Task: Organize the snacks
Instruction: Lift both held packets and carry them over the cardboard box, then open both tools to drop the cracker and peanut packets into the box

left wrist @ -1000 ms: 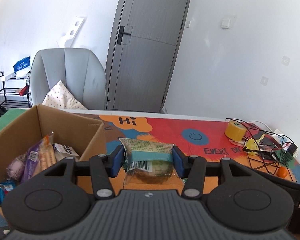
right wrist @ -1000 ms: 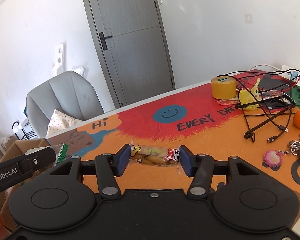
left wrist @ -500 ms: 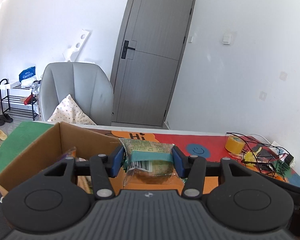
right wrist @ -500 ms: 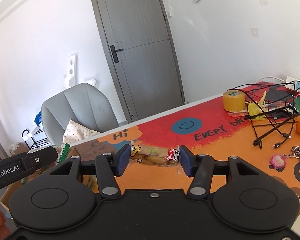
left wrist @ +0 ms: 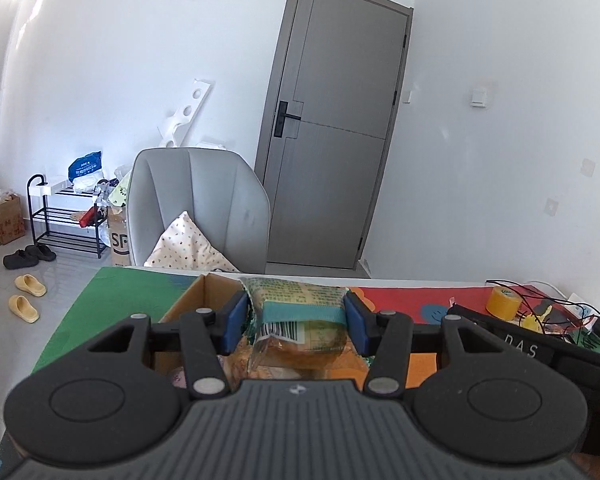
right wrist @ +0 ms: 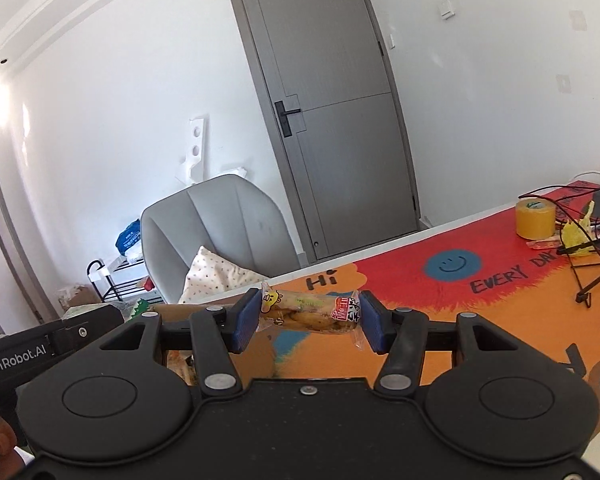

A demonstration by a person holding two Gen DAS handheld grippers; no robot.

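Left wrist view: left tool (left wrist: 295,322) clamped on a green snack packet (left wrist: 300,320), both blue pads pressing its sides, packet clear of the worktop (left wrist: 100,300) and hanging over the open cardboard box (left wrist: 204,300). Box's near-left wall and far corner visible past the left finger; more wrappers dimly seen inside, too hidden to name. Green strip of the worktop mat open to the left of the box, running to the worktop's far edge, with floor, yellow slippers (left wrist: 26,296) and a black shoe rack (left wrist: 60,220) beyond. Grey chair (left wrist: 204,208) with a spotted cushion (left wrist: 188,248) close behind that far edge; grey door (left wrist: 336,140) shut behind it. Yellow tape roll (left wrist: 502,302) and a tangle of black wire at the far right, well apart from the box. Right wrist view: right tool (right wrist: 308,320) gripping a long clear-wrapped biscuit packet (right wrist: 310,314) end to end between its pads, packet held level above the orange part of the mat. Left tool's black body (right wrist: 40,344) entering from the left edge, near the box rim (right wrist: 196,309). Wide bare stretch of red and orange mat to the right, up to the tape roll (right wrist: 536,218) and a black wire rack (right wrist: 592,264) near the right edge.
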